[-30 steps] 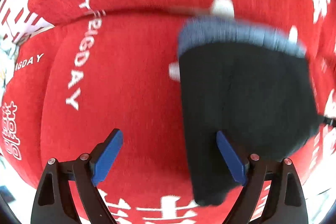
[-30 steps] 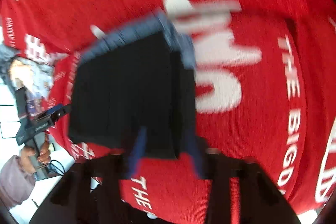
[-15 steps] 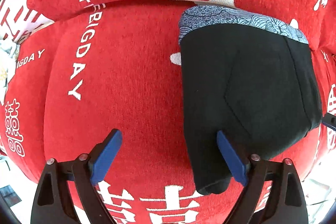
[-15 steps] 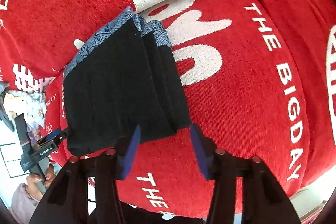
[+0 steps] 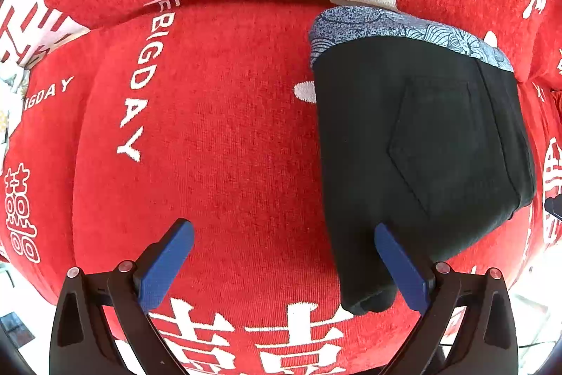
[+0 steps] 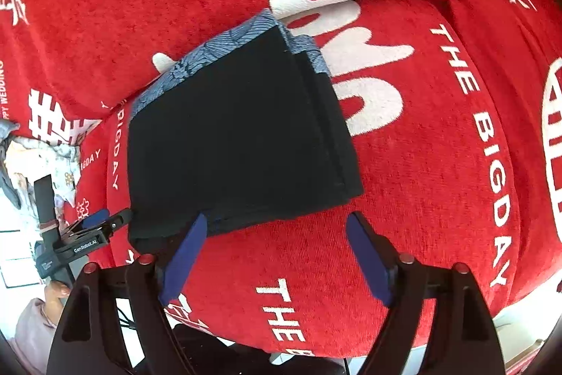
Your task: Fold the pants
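Since a second ago the right gripper (image 6: 274,255) has let go of the pants (image 6: 239,143) and drawn back, its jaws opening with only the near hem between them. Folded into a black square with the patterned waistband (image 5: 404,30) at the far edge, the pants lie flat on the red sofa cover (image 5: 217,136), while the left gripper (image 5: 281,266) hangs fully spread over their near corner. One blue finger (image 5: 400,266) sits over that corner, so lifting carelessly could snag the cloth and undo the fold.
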